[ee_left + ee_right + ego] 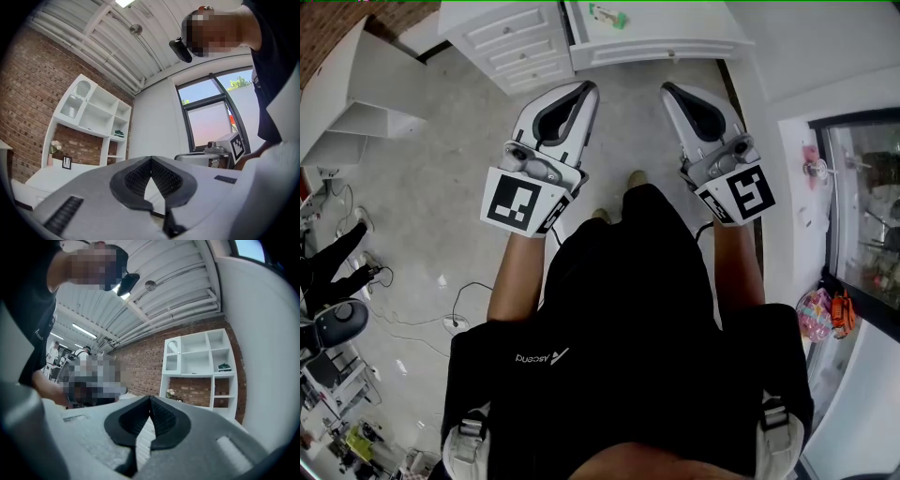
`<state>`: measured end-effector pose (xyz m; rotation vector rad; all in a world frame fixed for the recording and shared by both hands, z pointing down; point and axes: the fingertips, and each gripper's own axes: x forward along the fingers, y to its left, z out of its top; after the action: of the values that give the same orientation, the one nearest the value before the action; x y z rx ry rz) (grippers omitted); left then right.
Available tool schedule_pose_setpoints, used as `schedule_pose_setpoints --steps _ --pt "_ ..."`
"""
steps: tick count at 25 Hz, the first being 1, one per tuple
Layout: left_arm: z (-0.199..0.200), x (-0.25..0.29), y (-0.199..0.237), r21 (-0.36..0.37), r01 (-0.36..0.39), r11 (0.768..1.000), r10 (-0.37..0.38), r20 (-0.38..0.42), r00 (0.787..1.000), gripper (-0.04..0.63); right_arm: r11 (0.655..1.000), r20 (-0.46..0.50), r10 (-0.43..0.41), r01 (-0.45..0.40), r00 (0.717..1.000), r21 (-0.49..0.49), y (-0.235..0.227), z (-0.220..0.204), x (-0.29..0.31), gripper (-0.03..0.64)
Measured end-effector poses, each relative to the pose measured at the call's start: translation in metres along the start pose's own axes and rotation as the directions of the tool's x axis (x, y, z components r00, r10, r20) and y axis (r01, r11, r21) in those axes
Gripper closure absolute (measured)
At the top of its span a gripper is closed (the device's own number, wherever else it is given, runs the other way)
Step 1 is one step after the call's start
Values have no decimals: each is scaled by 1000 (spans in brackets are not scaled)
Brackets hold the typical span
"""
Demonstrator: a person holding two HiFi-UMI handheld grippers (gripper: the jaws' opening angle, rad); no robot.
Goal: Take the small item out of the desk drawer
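Approach step, we reckoned: left gripper (586, 91) and right gripper (671, 92) hung short of the open drawer (675, 52), fingers (131, 178) pressed together, holding nothing. Inside that drawer lay the small item (607, 15). Next call: reach in, spread fingers around it.

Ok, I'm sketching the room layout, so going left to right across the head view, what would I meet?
White shelf unit → left gripper → right gripper → dark-framed window.
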<state>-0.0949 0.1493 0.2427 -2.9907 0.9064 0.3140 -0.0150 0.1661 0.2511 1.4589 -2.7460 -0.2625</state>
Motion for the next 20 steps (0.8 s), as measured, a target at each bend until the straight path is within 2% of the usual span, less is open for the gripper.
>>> schedule_pose_setpoints --steps 9,20 --pt "-11 45 46 15 -20 1000 20 -5 1000 597 999 3 34 -34 999 -34 -40 -13 52 615" --pt "-41 137 125 22 -95 995 96 -41 995 597 994 -60 99 -102 993 -49 -136 -54 134 615"
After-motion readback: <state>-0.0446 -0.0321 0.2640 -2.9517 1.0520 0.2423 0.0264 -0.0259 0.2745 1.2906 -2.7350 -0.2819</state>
